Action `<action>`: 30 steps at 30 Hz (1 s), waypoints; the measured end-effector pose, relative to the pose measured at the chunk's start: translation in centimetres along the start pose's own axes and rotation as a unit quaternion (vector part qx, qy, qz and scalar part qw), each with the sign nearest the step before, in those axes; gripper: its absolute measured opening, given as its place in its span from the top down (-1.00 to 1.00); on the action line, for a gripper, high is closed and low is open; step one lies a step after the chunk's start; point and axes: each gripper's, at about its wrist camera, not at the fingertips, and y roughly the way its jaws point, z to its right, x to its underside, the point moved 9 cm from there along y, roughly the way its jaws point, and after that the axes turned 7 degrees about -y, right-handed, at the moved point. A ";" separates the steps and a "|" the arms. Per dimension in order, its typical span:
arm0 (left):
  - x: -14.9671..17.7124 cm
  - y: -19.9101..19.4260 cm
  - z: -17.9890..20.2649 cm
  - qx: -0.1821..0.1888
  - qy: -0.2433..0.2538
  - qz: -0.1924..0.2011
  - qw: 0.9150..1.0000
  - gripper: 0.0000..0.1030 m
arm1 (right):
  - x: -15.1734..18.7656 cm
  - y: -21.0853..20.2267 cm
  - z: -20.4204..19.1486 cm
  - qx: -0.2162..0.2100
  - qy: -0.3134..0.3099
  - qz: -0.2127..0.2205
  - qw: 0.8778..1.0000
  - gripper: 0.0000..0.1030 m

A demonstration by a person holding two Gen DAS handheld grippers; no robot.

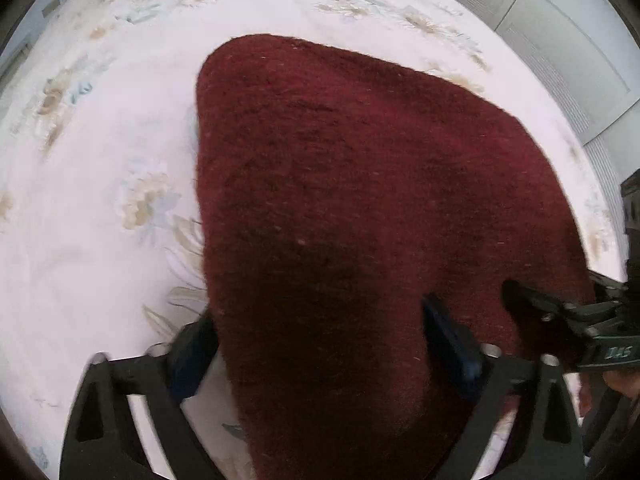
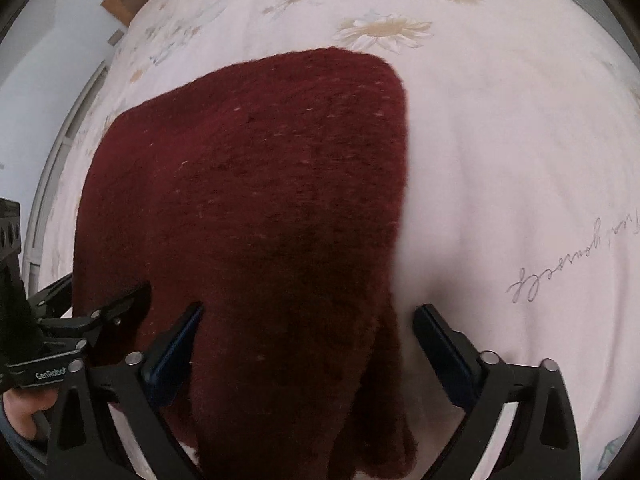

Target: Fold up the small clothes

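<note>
- A dark red knitted garment (image 1: 360,208) lies on a bed cover (image 1: 100,160). In both wrist views it fills the middle of the frame and runs from about 12 o'clock down to 6 o'clock.
- Left gripper (image 1: 320,332): its jaws stand wide apart, one finger to each side of the garment's near end. The garment's near part passes over the gap between them. Whether the pads touch the knit cannot be told; nothing is pinched.
- Right gripper (image 2: 308,320): its jaws are likewise spread wide. The garment's near end lies between the fingers, nearer the 9 o'clock finger; pale cover shows between the cloth and the 3 o'clock finger. No grip on the cloth is seen.
- The right gripper also appears in the left wrist view at 4 o'clock, its black finger tip against the garment's edge. The left gripper appears in the right wrist view at 8 o'clock, similarly placed.
- Garment: fuzzy, coarse wool-like knit with pale flecks, rounded far corners, straight side edges, broad at the far end and narrowing toward the cameras.
- Bed cover: smooth pale pink-white fabric, printed with beige and light-blue daisies, with cursive lettering (image 2: 576,264) at 3 o'clock in the right view.
- Gripper fingers: black rigid frames with dark blue flat pads (image 2: 444,340).
- White panelled doors (image 1: 560,40) stand at 2 o'clock in the left view.
</note>
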 end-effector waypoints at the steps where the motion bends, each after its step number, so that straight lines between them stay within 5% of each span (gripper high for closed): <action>1: -0.1 0.0 0.1 -0.002 0.002 0.002 1.000 -0.60 | -0.1 0.0 -0.5 -0.009 0.000 -0.001 1.000 -0.57; 10: -0.3 -1.5 0.4 0.023 0.022 0.014 0.999 0.02 | -0.9 -2.1 -2.8 0.005 -0.010 0.007 1.000 0.10; 15: -1.4 -5.9 -0.9 0.076 0.011 0.027 0.997 0.11 | -2.4 -6.1 -6.2 0.013 -0.042 0.048 0.998 0.13; 20: -2.7 -11.0 -5.4 0.080 0.009 0.062 0.995 0.11 | -4.1 -7.9 -12.1 -0.008 -0.080 0.075 0.994 0.13; 25: -2.6 -13.2 -10.9 0.054 -0.005 0.083 0.995 0.11 | -5.1 -5.9 -17.2 -0.022 -0.101 0.072 0.992 0.12; 30: -0.6 -10.7 -15.1 0.032 -0.031 0.066 0.997 0.09 | -4.1 -0.9 -18.4 -0.019 -0.081 0.043 0.996 0.12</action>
